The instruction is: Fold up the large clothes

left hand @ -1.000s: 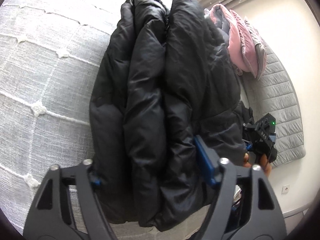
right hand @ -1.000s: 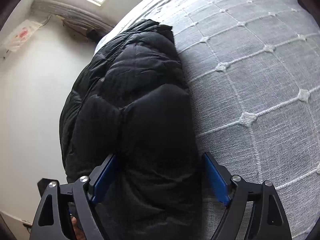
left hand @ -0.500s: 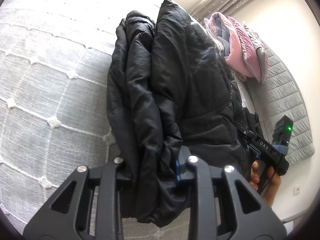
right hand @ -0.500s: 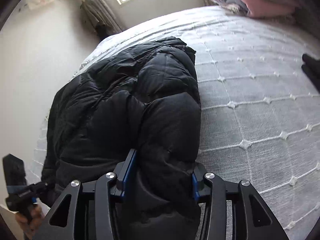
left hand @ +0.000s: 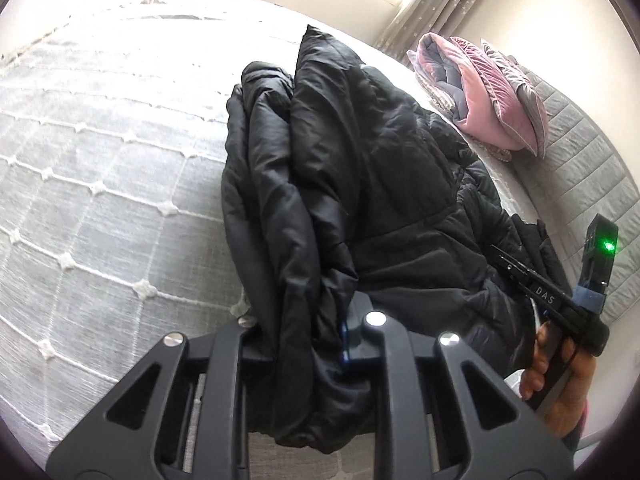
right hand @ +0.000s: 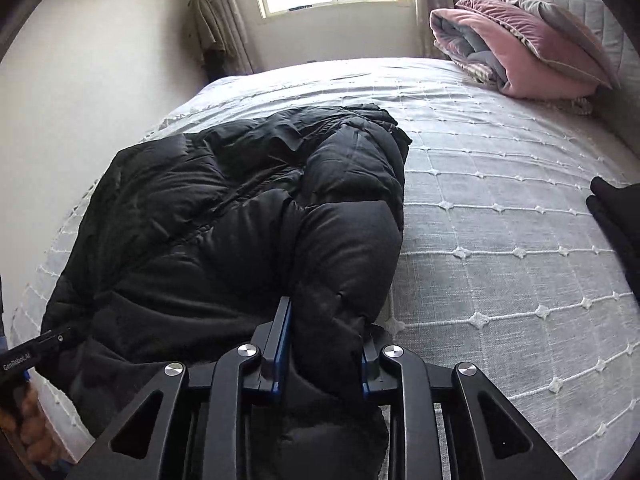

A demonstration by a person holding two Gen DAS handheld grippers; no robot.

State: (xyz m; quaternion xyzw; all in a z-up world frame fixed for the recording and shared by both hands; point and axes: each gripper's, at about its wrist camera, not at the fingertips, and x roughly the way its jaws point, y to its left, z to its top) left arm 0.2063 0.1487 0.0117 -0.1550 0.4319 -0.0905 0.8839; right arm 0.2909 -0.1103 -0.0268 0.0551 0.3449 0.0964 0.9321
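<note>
The black jacket (right hand: pixel 240 216) lay bunched on the bed (right hand: pixel 500 240), near its edge. The left tongs (left hand: pixel 304 344) had just been closing and pinched one thick fold of it; the right tongs (right hand: pixel 324 344) had likewise closed, pinching a puffy fold.

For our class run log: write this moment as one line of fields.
left gripper: closing, pinching black jacket | right gripper: closing, pinching jacket | bed: jacket lying lengthwise-folded
</note>
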